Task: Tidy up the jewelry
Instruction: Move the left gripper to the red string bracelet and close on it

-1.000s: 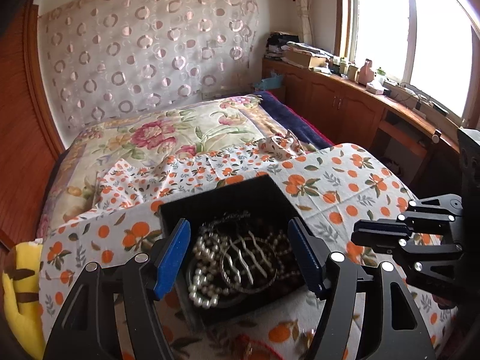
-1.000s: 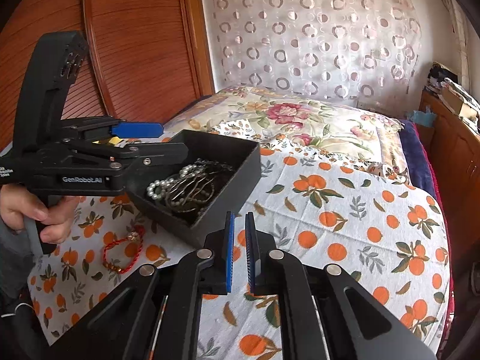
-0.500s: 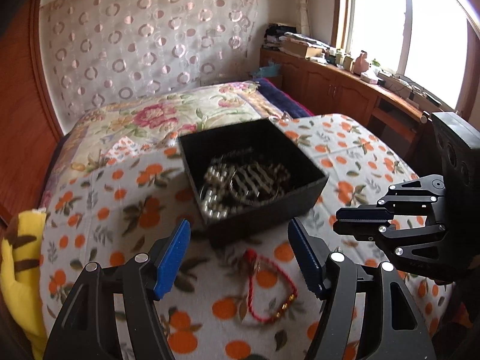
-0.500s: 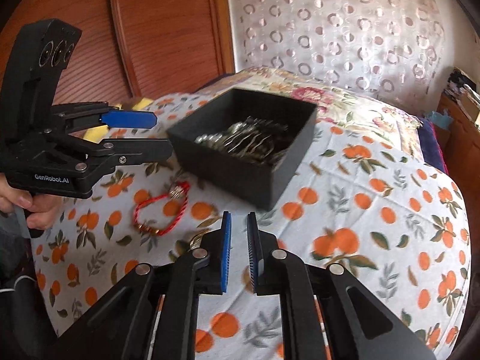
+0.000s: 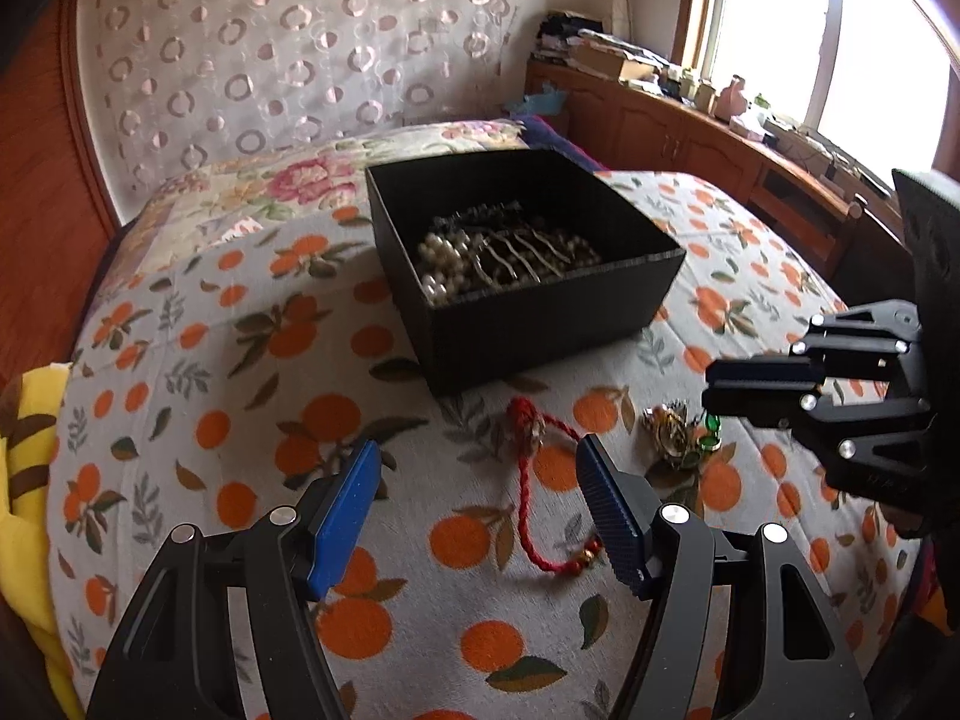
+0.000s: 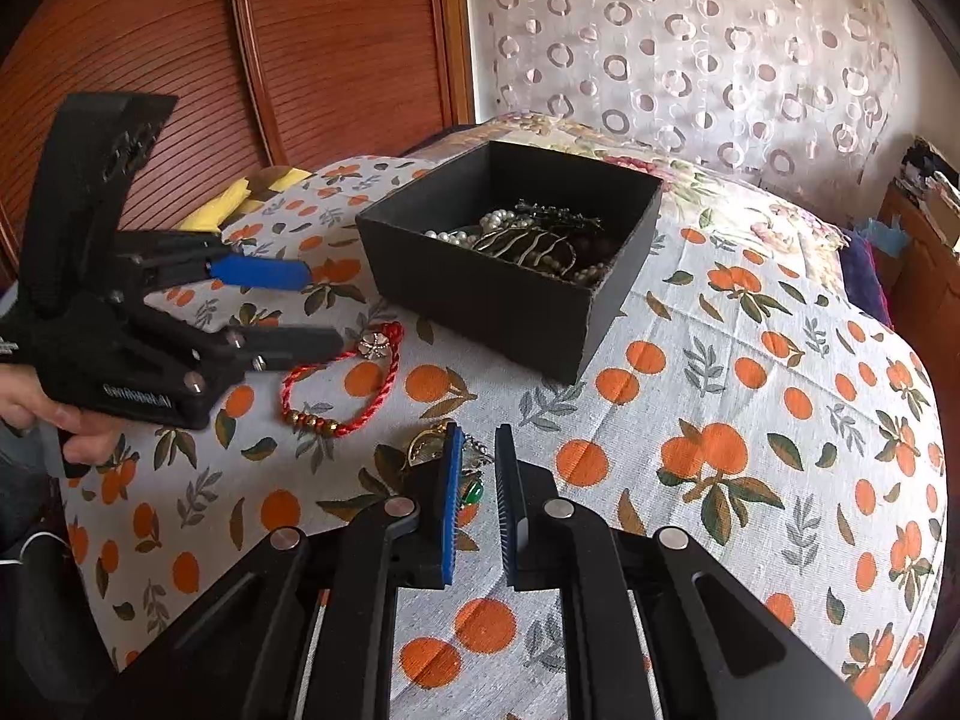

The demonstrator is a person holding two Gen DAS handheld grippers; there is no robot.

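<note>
Two loose pieces lying on the orange-print bed cover (image 6: 750, 360), just in front of the open black cardboard box (image 6: 510, 294) that already holds pearls and a wavy metal hair comb: a red braided cord bracelet with gold beads (image 5: 534, 498) and, just to its right, a small tangle of gold-toned jewelry with a green stone (image 5: 681, 435). Left hand-held gripper (image 5: 480, 516) poised above the bracelet, fingers well apart, nothing between them. Right hand-held gripper (image 6: 478, 498) low over the gold tangle, fingers only narrowly apart, nothing clamped yet; contact with the tangle impossible to tell. Likely trouble from here: closing on the soft cover and pinching cloth along with the piece; catching one strand of the tangle so the rest dangles or drops short of the box; the thin cord slipping from wide pads; the two hand-held grippers, working close together, bumping each other or nudging the box.
</note>
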